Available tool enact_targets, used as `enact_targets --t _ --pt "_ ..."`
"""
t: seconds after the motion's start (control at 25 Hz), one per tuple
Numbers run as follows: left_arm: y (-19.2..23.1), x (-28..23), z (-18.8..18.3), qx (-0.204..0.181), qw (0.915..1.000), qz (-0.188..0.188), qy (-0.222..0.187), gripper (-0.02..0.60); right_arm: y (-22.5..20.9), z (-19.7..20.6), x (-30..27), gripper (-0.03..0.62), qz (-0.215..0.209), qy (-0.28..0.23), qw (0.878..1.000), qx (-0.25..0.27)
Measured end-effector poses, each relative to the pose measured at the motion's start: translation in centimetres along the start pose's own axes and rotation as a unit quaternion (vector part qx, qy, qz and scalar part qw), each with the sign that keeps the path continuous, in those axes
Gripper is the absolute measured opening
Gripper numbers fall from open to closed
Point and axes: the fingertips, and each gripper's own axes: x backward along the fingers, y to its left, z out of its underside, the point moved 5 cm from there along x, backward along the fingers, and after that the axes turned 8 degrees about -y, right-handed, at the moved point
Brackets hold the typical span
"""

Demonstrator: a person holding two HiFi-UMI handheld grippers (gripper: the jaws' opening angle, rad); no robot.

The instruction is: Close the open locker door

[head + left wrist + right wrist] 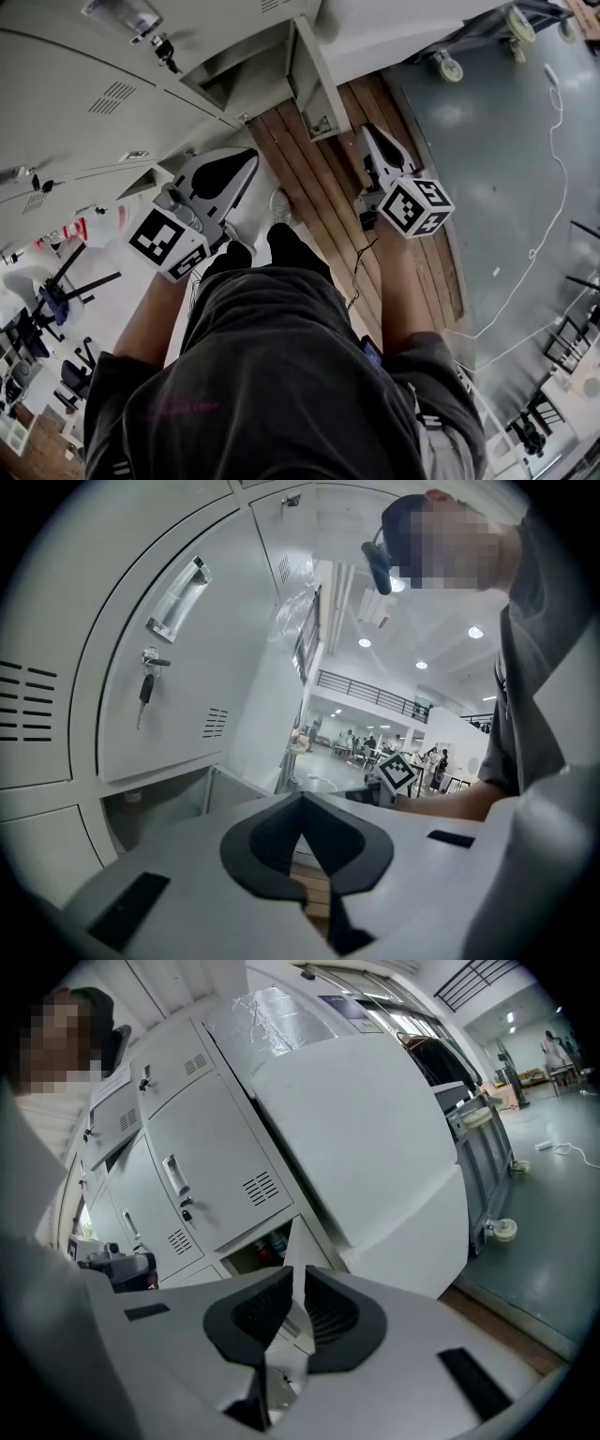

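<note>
Bank of pale metal lockers [94, 103] fills the upper left of the head view, with a strip of wooden flooring [319, 178] running down the middle and grey floor off to the right. So, progress-wise: basically nothing done yet as far as I can see. The open locker door [314, 80] sticks out from the bottom row at the top centre, swung wide and edge-on toward the person, and its compartment is open to view. Left gripper [246, 161] hangs just left of centre with its jaws pressed together on nothing. Right gripper [370, 139] sits right of centre, below the door but clearly apart from it. Its jaws are as good as together too, just a sliver between them and nothing in it. From the right gripper view the door [298, 1246] shows just above the jaws, not touched. What's left is the whole job: get a gripper against the door and push it home.
</note>
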Motion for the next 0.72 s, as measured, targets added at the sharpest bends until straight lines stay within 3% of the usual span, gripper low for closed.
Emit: enact_targets --t 0.72 --pt "0.3 0.3 1.2 0.014 0.9998 -0.015 0.006 0.008 -0.2 1.2 -1.0 0.037 -0.020 0.016 0.999 -0.023"
